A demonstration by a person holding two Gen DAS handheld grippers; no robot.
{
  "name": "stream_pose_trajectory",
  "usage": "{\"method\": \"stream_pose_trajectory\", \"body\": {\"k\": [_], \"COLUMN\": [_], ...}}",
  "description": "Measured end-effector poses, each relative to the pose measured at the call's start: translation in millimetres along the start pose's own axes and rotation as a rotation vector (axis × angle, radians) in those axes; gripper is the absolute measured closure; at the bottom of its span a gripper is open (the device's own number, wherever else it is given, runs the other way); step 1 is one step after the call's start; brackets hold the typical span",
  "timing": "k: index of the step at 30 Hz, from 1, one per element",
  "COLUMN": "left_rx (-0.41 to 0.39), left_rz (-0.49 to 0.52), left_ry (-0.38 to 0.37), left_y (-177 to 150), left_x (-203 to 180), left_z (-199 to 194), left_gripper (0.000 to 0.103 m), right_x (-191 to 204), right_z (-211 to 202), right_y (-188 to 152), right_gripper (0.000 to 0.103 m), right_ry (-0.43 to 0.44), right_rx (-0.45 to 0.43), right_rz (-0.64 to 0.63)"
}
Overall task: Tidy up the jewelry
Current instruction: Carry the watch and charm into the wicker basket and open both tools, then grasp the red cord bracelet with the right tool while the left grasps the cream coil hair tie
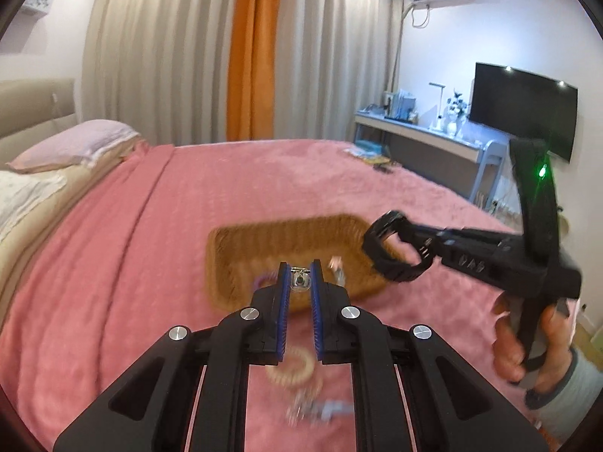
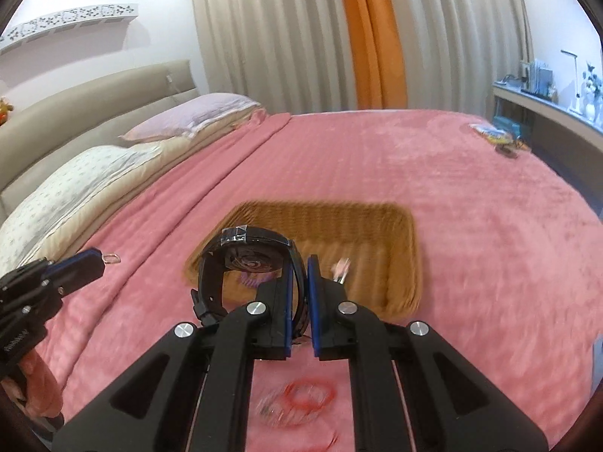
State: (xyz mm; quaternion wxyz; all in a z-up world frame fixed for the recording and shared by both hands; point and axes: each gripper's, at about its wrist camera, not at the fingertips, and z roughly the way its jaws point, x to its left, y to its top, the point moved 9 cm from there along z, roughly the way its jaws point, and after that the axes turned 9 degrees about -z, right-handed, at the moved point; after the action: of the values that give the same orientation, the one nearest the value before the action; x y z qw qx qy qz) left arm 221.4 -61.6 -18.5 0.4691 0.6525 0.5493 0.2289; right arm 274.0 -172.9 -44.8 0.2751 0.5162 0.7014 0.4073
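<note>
In the left wrist view my left gripper (image 1: 300, 268) is shut on a small silver ring (image 1: 300, 281), held above the near rim of a woven basket (image 1: 233, 241) on the pink bedspread. To the right, my right gripper (image 1: 412, 250) is shut on the strap of a black watch (image 1: 392, 254) over the basket's right end. The right wrist view shows that right gripper (image 2: 300, 271) pinching the watch (image 2: 245, 260), and the left gripper (image 2: 98, 261) at the left with the ring (image 2: 112, 258). A purple hair tie (image 1: 262, 280) and a pale small item (image 1: 336, 266) lie in the basket.
On the bedspread near me lie a beige coil tie (image 1: 290, 367), blurred silver jewelry (image 1: 316, 408) and red rings (image 2: 309, 395). Pillows (image 2: 196, 115) and a headboard are at the left. A desk (image 1: 426, 132) and TV stand at the right, with small items (image 2: 497, 137) on the bed's far corner.
</note>
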Motion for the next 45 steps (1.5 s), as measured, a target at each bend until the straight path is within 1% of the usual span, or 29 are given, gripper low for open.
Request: {"method": "stream_pose_trajectory", "body": {"k": [3, 4, 7, 11, 16, 18, 21, 24, 25, 26, 27, 30, 31, 32, 33, 39, 42, 45], "left_rx": [-0.006, -0.001, 0.022, 0.08, 0.173, 0.205, 0.23, 0.24, 0.241, 0.24, 0.232, 0.208, 0.198, 0.186, 0.169, 0.106, 0.085, 0.081], "left_rz": [-0.024, -0.038, -0.069, -0.125, -0.185, -0.181, -0.182, -0.189, -0.191, -0.196, -0.199, -0.208, -0.217, -0.222, -0.225, -0.246, -0.259, -0.268], "left_ry": [-0.045, -0.058, -0.077, -0.092, -0.087, -0.073, -0.061, -0.057, -0.061, -0.07, -0.07, -0.083, -0.094, -0.103, -0.112, -0.138, -0.14, -0.132], "left_y": [16, 21, 23, 13, -11, -20, -27, -29, -29, -29, -28, -23, -21, -19, -16, -13, -19, -33], "left_x": [-1, 1, 7, 19, 35, 39, 44, 48, 48, 48, 49, 48, 48, 47, 47, 38, 38, 39], "left_z": [26, 43, 78, 126, 174, 185, 191, 191, 190, 187, 185, 173, 167, 161, 152, 102, 77, 54], "left_gripper": [0.094, 0.094, 0.094, 0.094, 0.094, 0.094, 0.094, 0.092, 0.089, 0.078, 0.072, 0.069, 0.067, 0.064, 0.062, 0.062, 0.062, 0.062], "right_x": [-14, -19, -31, -44, -53, -55, -58, -57, -56, -56, -56, -57, -56, -56, -54, -40, -30, -21], "right_z": [27, 38, 69, 109, 140, 148, 158, 158, 157, 155, 151, 140, 135, 131, 125, 81, 56, 33], "right_y": [12, 14, 16, 7, -16, -26, -35, -37, -36, -36, -35, -28, -26, -24, -23, -16, -20, -33], "right_gripper": [0.097, 0.097, 0.097, 0.097, 0.097, 0.097, 0.096, 0.092, 0.091, 0.088, 0.081, 0.071, 0.07, 0.07, 0.069, 0.069, 0.069, 0.069], "right_ry": [-0.025, -0.033, -0.051, -0.058, -0.059, -0.053, -0.039, -0.029, -0.017, -0.007, -0.012, -0.024, -0.027, -0.026, -0.023, -0.042, -0.057, -0.05], "right_rx": [0.009, 0.015, 0.042, 0.102, 0.188, 0.221, 0.257, 0.259, 0.258, 0.254, 0.245, 0.205, 0.192, 0.179, 0.165, 0.09, 0.062, 0.05], "right_rz": [0.019, 0.023, 0.033, 0.046, 0.06, 0.069, 0.088, 0.091, 0.099, 0.108, 0.108, 0.1, 0.098, 0.096, 0.094, 0.047, 0.014, -0.009]}}
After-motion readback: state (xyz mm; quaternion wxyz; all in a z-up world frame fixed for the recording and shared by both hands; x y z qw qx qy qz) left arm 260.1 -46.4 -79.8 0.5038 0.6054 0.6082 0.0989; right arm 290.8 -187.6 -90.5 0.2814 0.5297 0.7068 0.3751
